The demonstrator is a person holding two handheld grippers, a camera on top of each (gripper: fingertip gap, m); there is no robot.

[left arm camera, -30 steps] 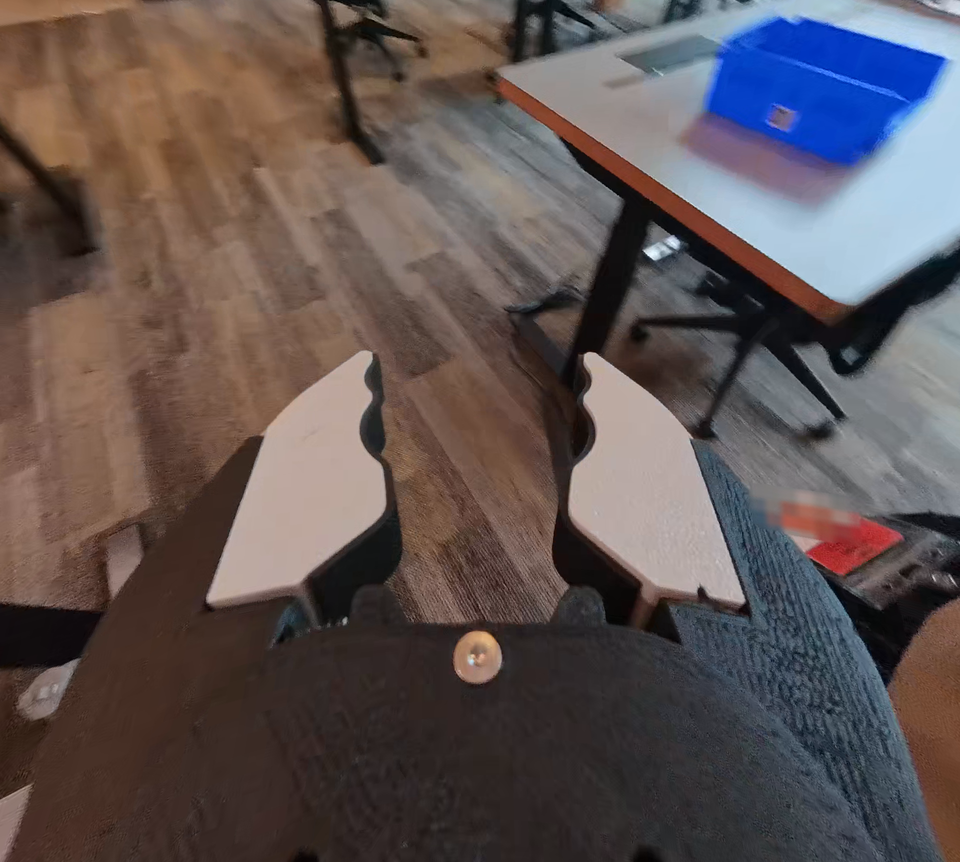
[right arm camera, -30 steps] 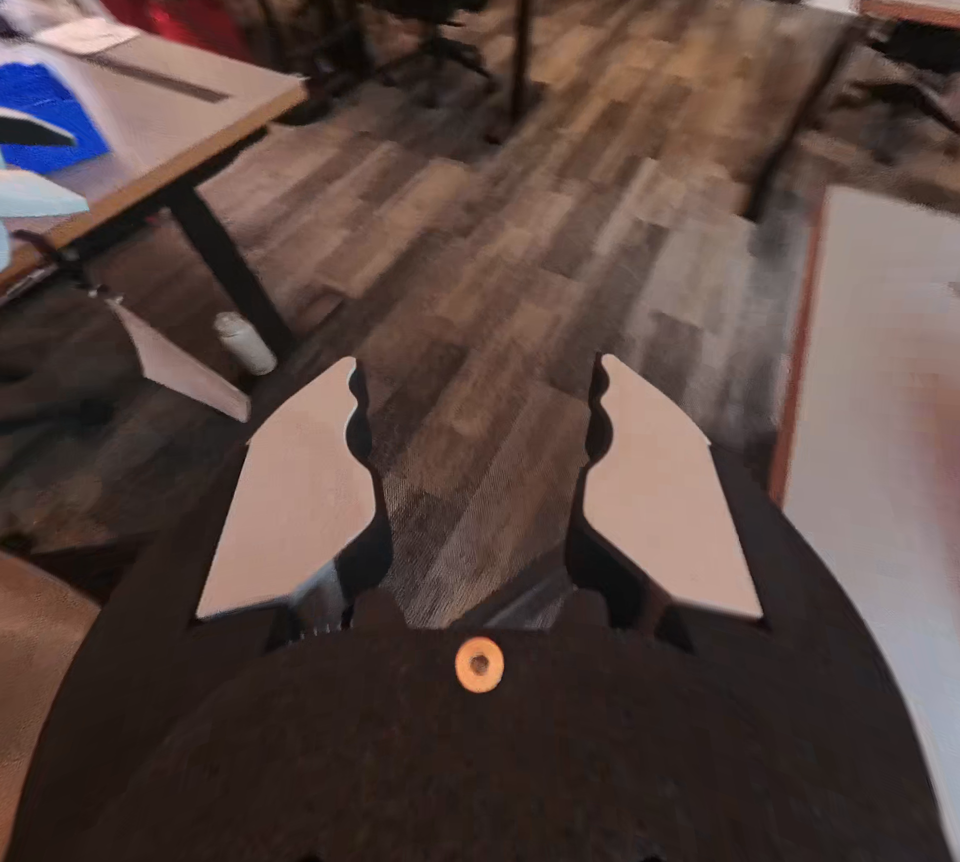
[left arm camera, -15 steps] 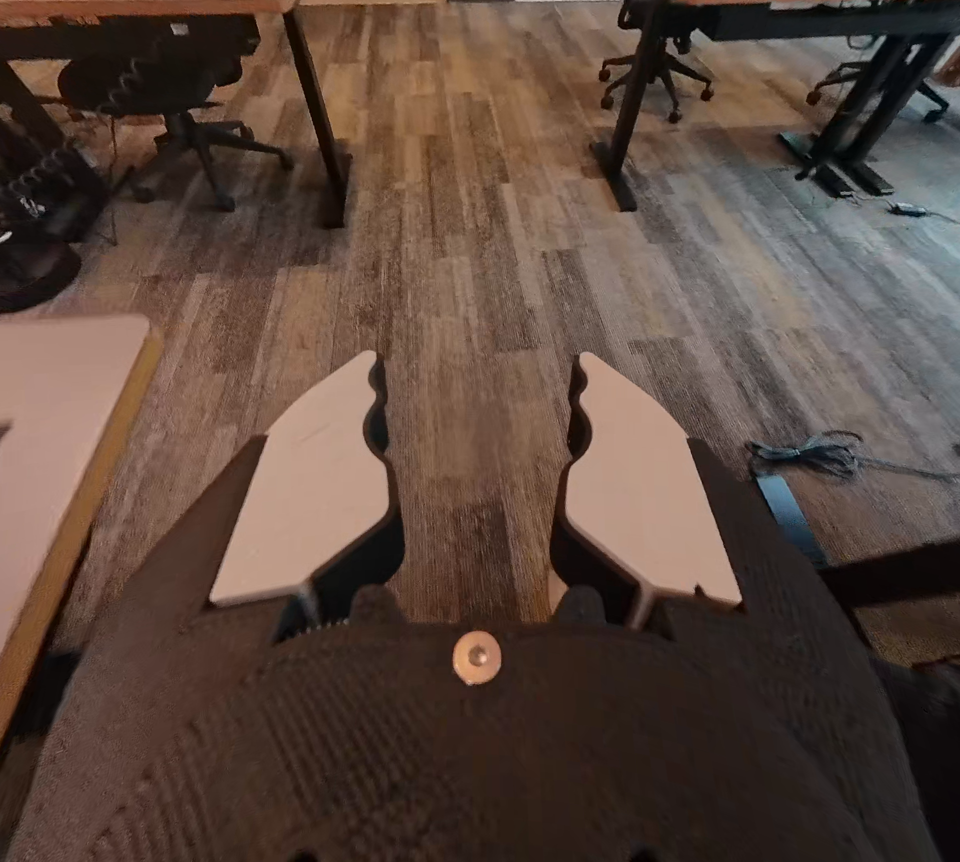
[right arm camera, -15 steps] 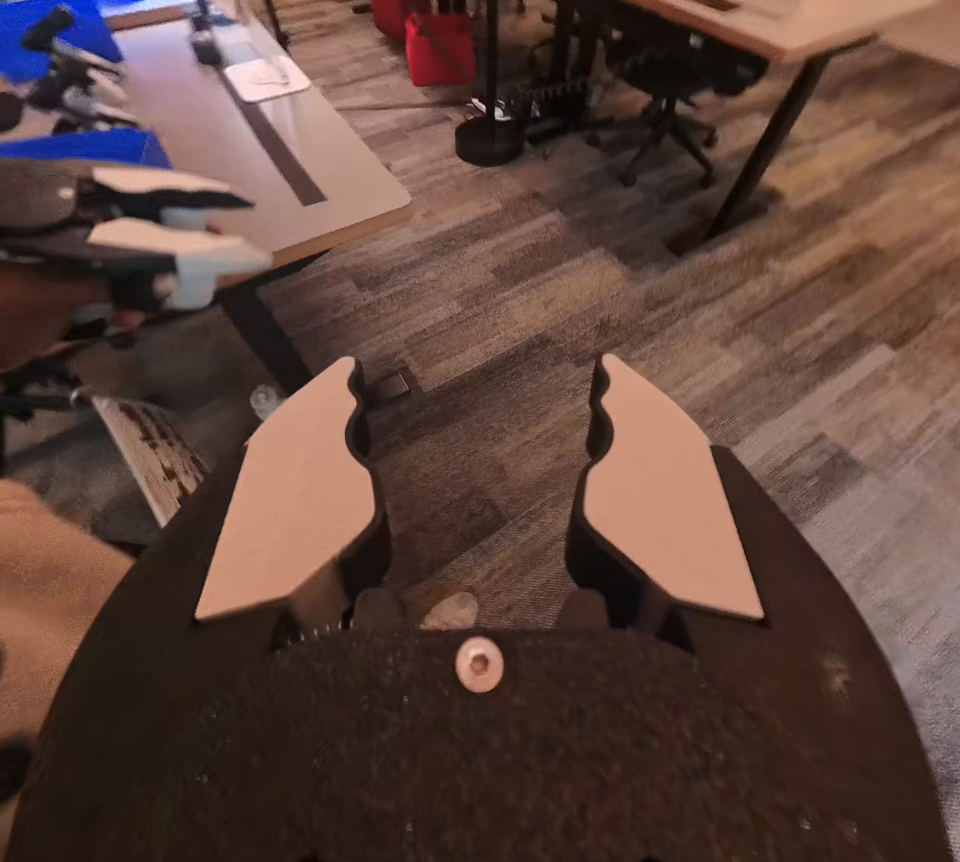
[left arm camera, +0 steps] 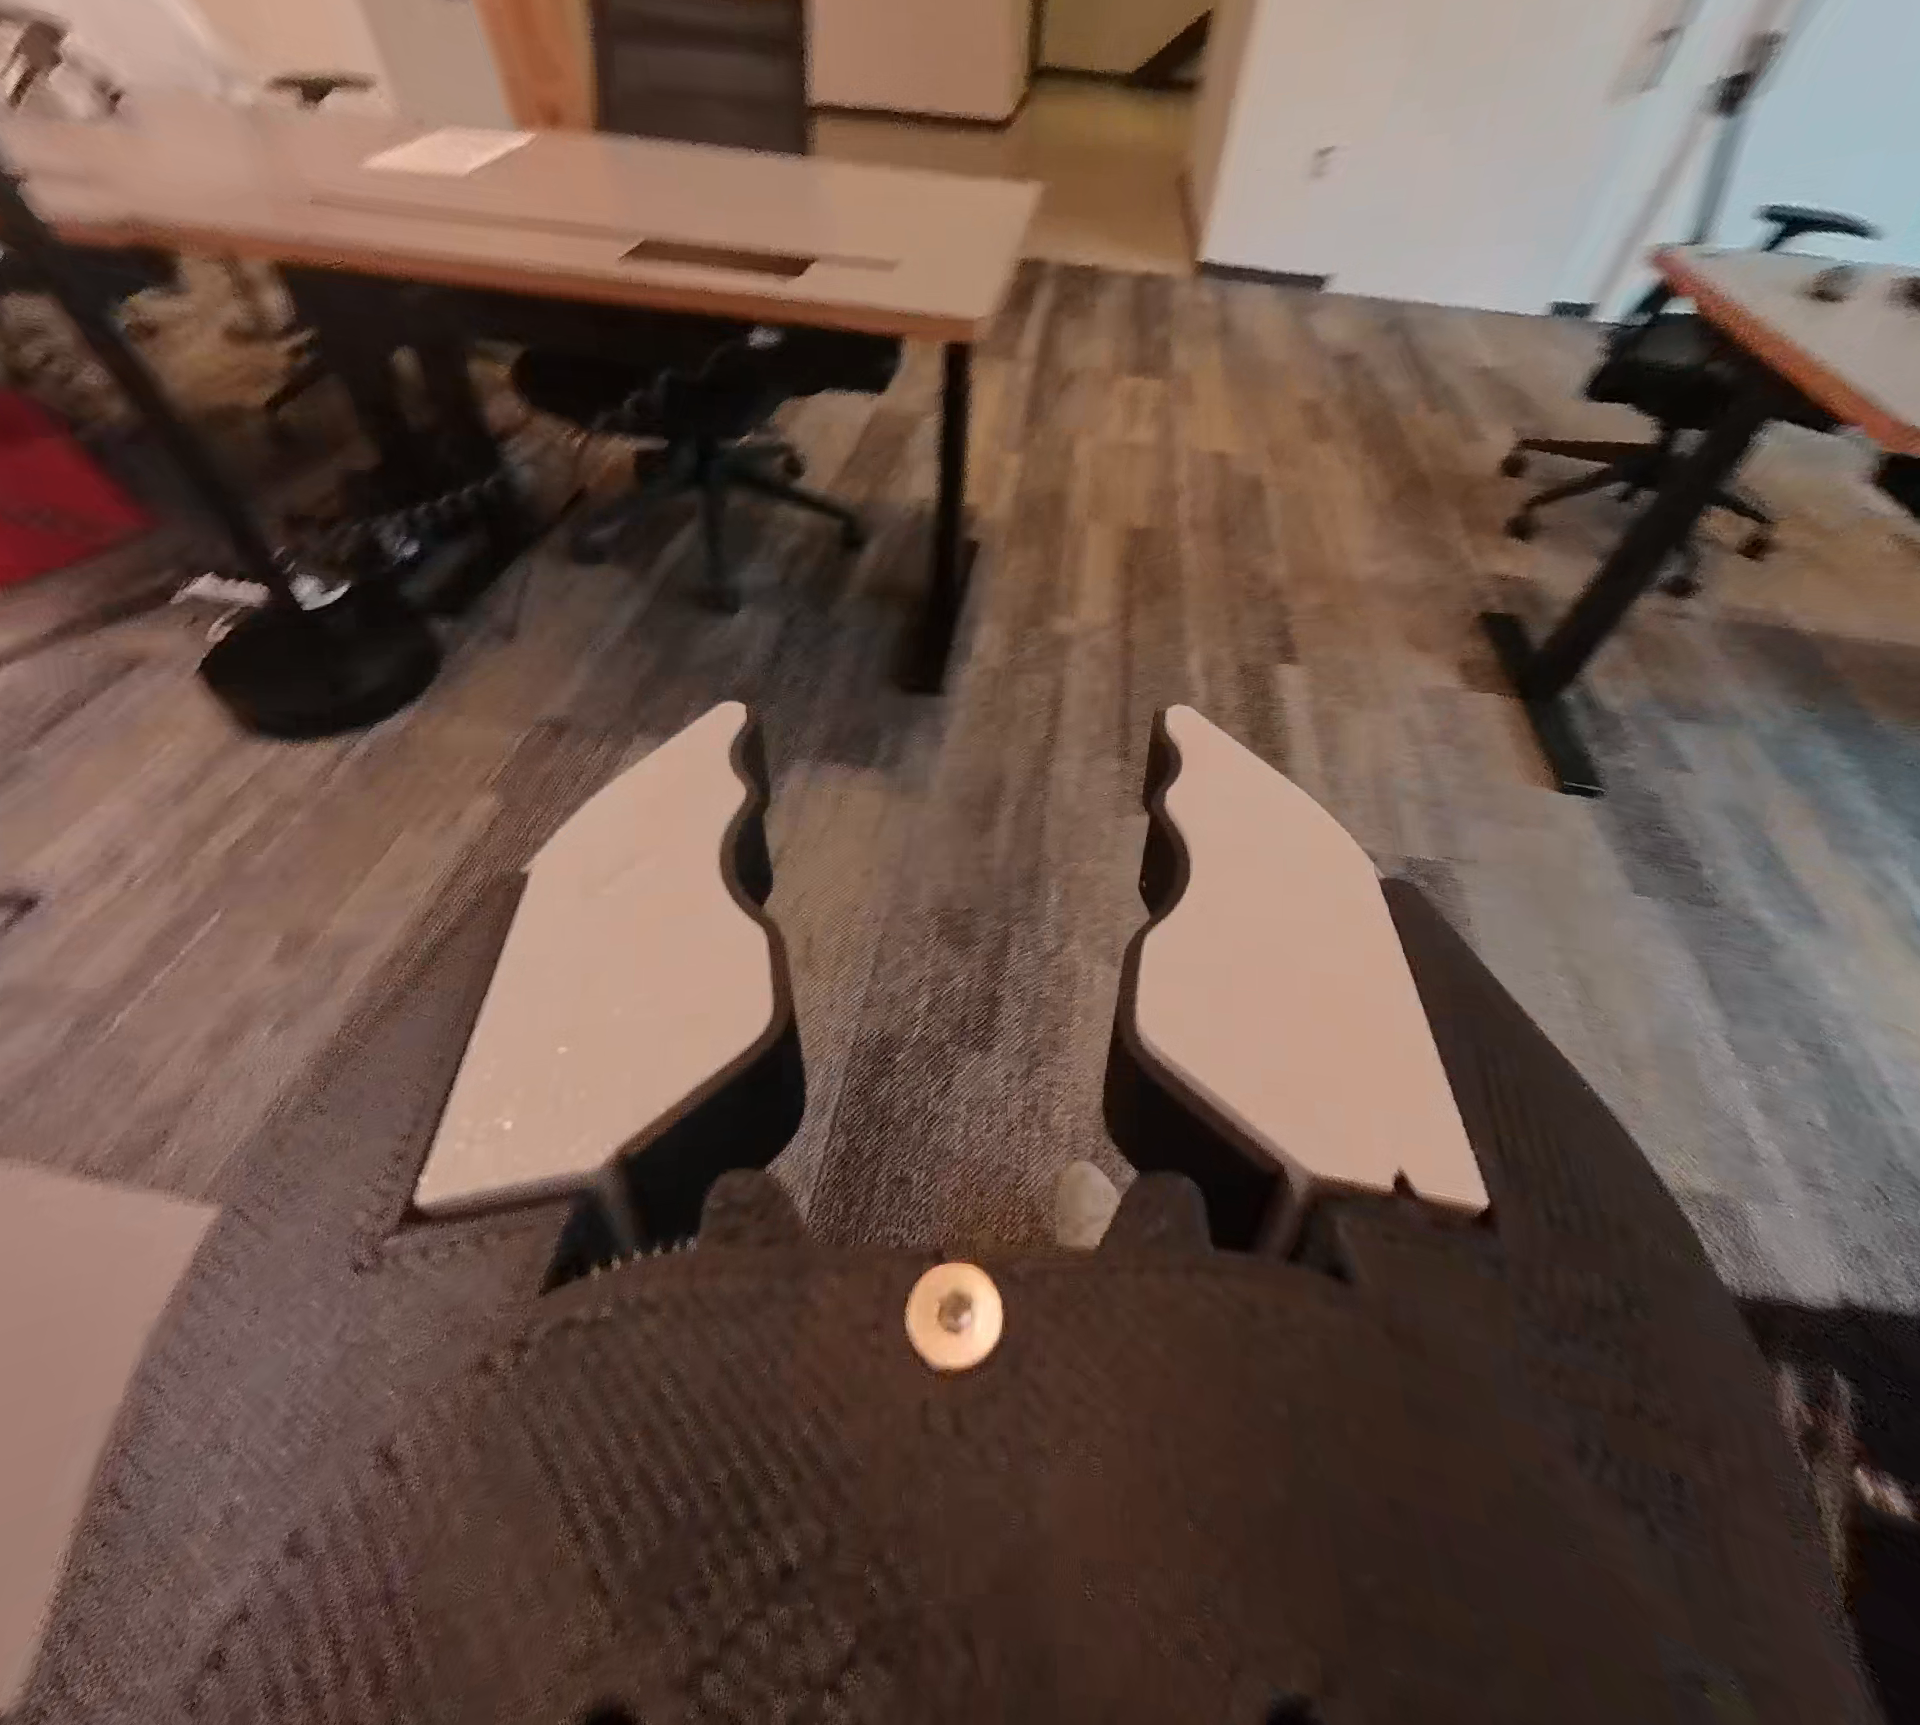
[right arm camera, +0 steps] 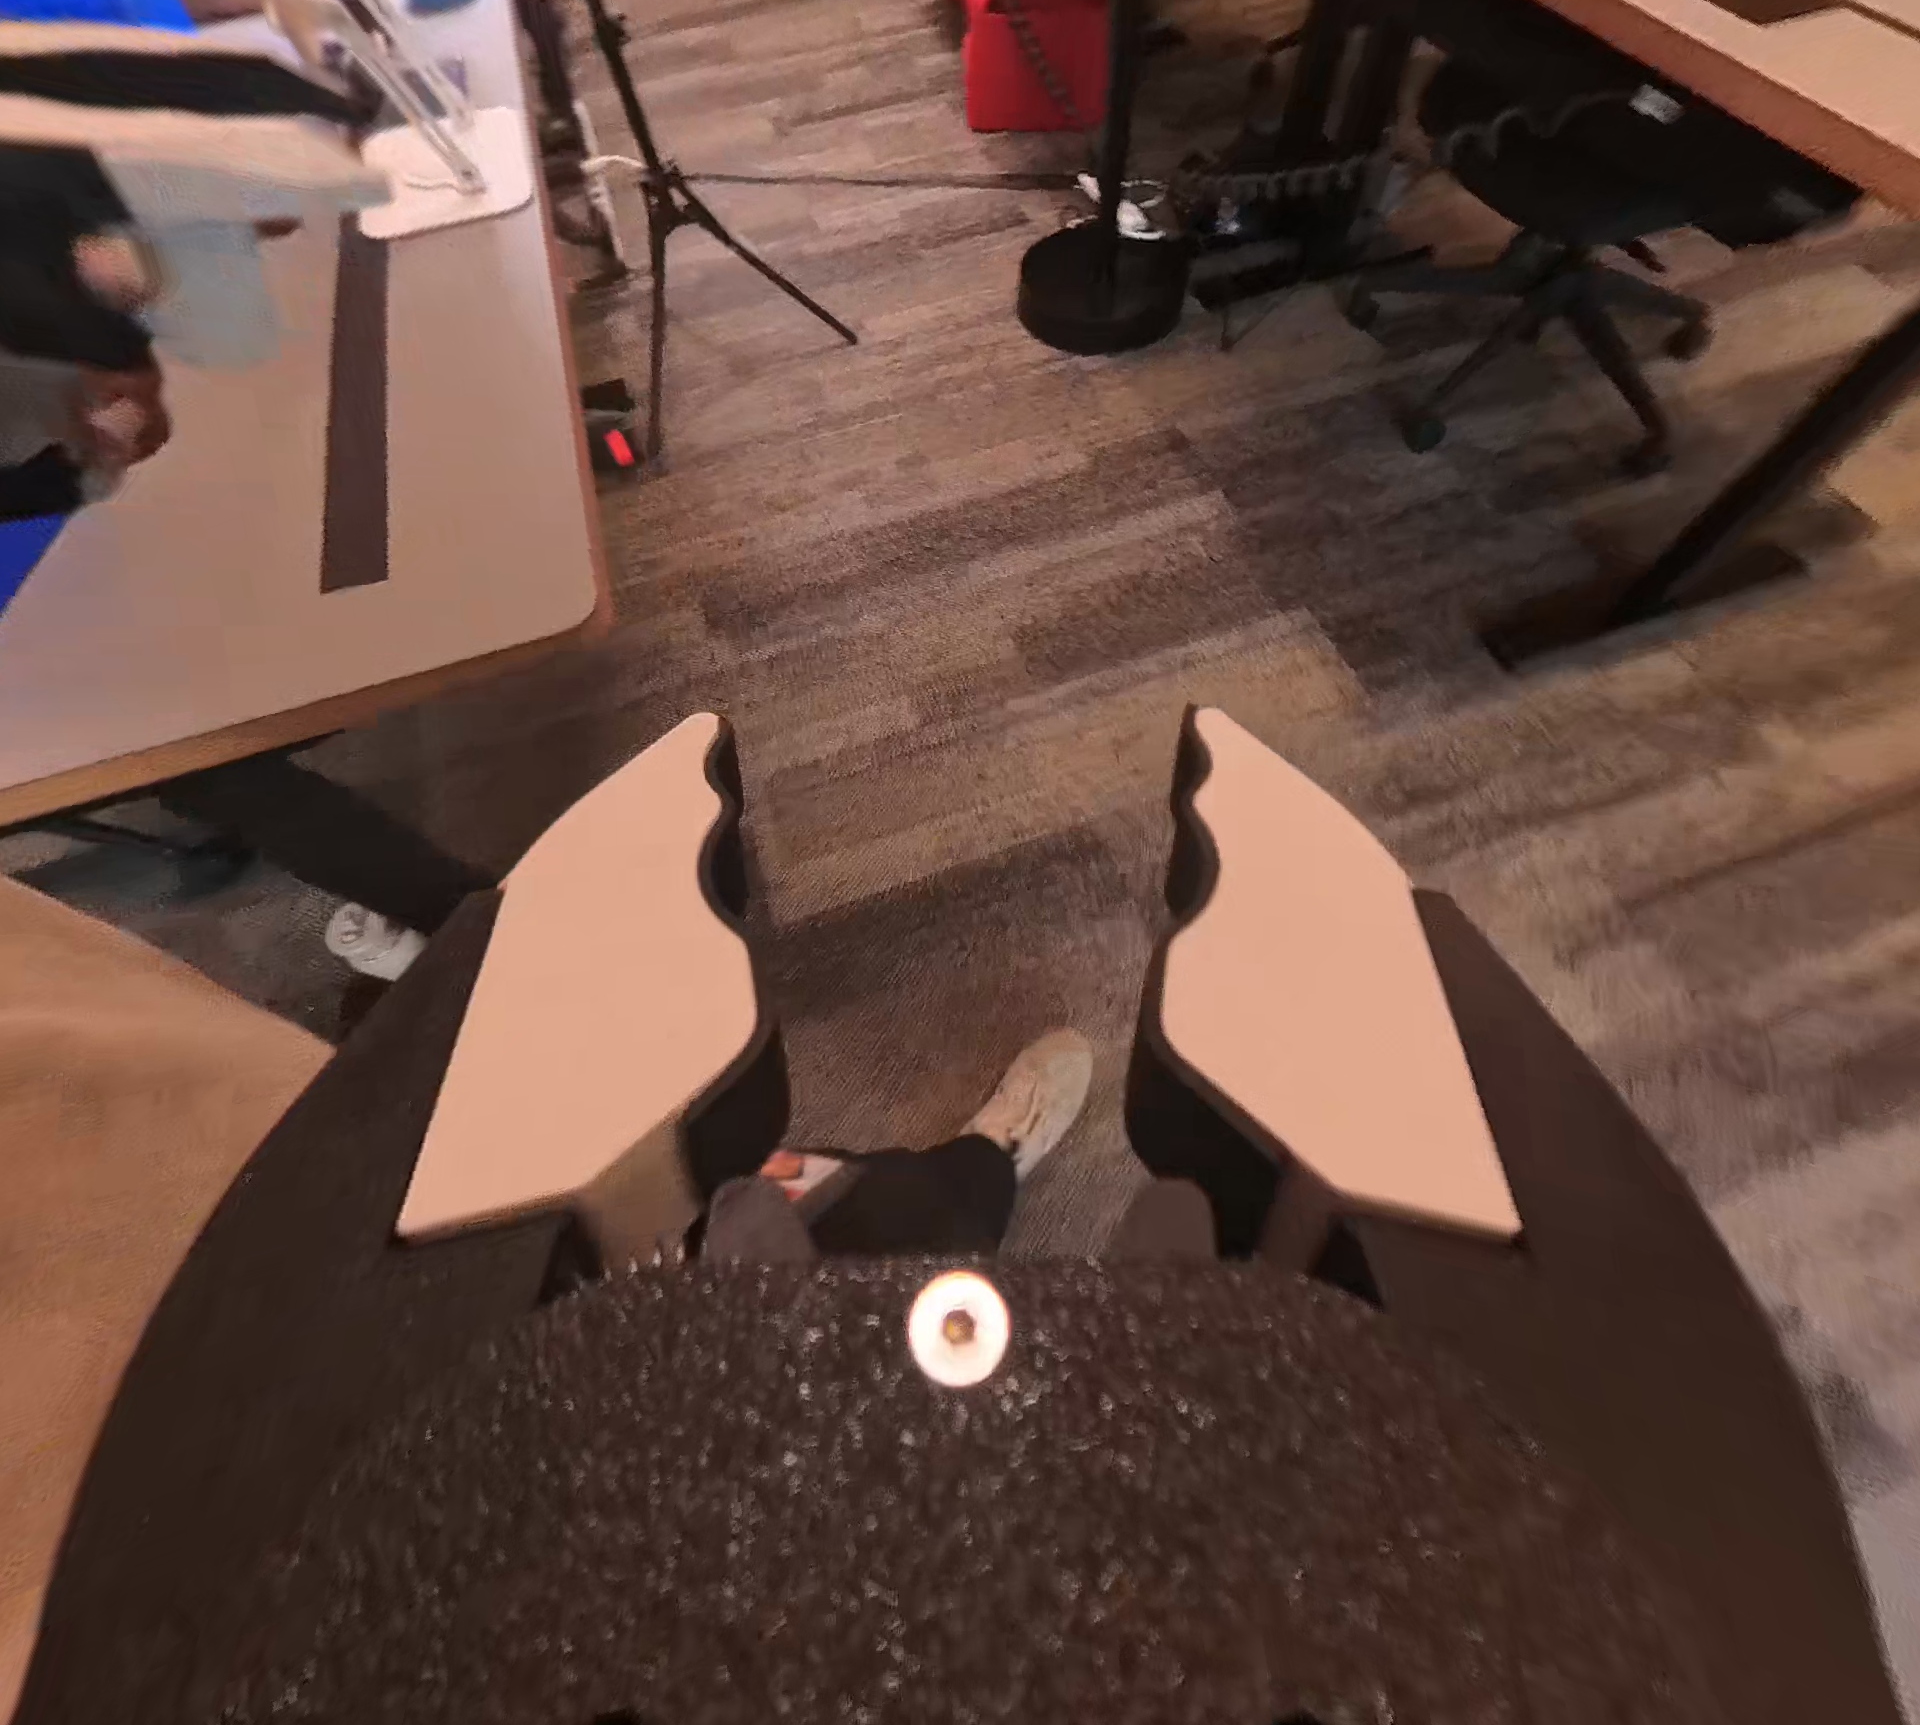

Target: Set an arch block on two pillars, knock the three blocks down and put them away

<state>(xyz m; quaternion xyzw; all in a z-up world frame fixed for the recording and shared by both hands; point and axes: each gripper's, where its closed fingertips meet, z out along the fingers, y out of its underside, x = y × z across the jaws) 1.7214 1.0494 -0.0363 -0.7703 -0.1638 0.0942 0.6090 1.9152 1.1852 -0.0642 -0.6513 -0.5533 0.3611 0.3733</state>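
Both grippers empty, aimed at floor; no blocks in view.

Left gripper (left arm camera: 954,730) and right gripper (right arm camera: 956,730) held with fingers spread wide, gripping nothing. Arch block and pillars unseen, so position, heading and long axis cannot be told. Risk, judged: clipping the bench (right arm camera: 208,636) edge, possibly through blurred, fast swinging.

The right gripper (right arm camera: 956,740) hangs above the wood-patterned floor (right arm camera: 1039,553) with its jaws spread and nothing between them; a shoe (right arm camera: 1034,1099) shows below it; a white counter (right arm camera: 229,470) lies to the left, the blurred left gripper (right arm camera: 208,169) over it; red bags (right arm camera: 1029,49) stand farther off.
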